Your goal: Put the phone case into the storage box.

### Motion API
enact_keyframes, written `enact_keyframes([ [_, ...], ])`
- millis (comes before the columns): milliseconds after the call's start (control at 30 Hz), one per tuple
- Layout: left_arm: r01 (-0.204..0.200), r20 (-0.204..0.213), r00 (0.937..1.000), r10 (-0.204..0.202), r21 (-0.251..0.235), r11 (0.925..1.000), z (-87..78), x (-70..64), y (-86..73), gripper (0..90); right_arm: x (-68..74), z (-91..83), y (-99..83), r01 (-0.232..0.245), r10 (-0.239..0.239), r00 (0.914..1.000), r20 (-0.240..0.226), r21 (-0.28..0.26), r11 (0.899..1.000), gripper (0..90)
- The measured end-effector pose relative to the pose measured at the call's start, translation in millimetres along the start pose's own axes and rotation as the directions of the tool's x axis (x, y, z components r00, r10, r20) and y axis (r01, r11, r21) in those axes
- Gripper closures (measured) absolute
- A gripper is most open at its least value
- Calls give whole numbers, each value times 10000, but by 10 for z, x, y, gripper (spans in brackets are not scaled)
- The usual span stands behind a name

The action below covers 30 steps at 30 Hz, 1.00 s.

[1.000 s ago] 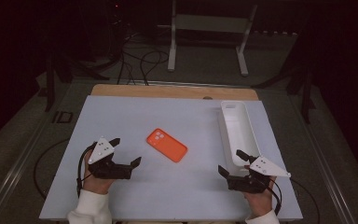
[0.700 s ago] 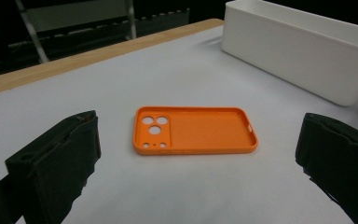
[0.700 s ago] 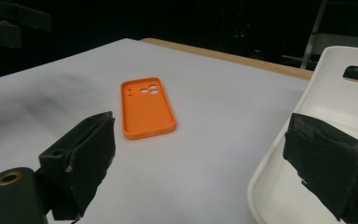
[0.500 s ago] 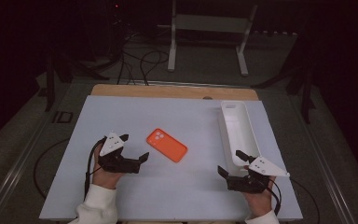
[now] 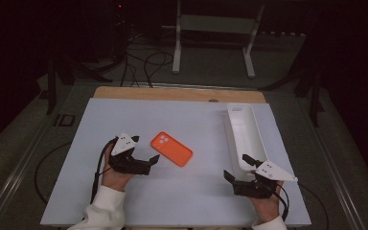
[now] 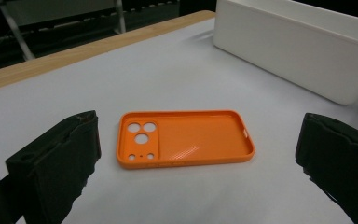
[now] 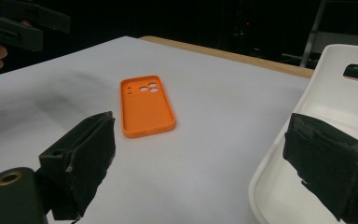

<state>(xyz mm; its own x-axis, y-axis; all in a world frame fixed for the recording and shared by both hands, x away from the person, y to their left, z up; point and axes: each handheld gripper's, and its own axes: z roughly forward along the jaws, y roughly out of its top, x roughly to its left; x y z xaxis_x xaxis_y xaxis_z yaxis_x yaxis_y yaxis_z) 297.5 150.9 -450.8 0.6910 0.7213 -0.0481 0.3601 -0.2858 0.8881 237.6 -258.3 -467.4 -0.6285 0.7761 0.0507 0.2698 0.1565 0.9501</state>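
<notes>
**Left claw lined up on orange phone case, both claws wide**

- Orange phone case (image 5: 171, 148) lies flat on the white counter (image 5: 182, 115), centre-left of the high view, inner side up, camera cutouts toward upper left of that frame. In the left gripper view it sits mid-frame (image 6: 185, 137) between the two jaws, untouched, cutouts at its left end.
- Left claw (image 5: 143, 158): jaws spread wide, nothing held, just left of the case's near end; one jaw tip near the case edge, contact not apparent.
- Right claw (image 5: 237, 167): jaws spread wide, nothing held, lower right of the high view, well apart from the case. One jaw is at the near end of the white tray (image 5: 242, 134); touching or not, can't tell.
- Tray is long and narrow, right side of the counter. In the right gripper view its rim (image 7: 279, 154) fills lower right, case (image 7: 145, 105) upper centre-left.
</notes>
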Motion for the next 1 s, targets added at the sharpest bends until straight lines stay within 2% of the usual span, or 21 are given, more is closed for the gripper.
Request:
enact_keyframes([
  [1000, -572, 360, 9978, 554, 491, 9972, 351, -126, 117, 5, -2, 11, -6, 6, -6, 10000, -24, 59, 10000, 90],
])
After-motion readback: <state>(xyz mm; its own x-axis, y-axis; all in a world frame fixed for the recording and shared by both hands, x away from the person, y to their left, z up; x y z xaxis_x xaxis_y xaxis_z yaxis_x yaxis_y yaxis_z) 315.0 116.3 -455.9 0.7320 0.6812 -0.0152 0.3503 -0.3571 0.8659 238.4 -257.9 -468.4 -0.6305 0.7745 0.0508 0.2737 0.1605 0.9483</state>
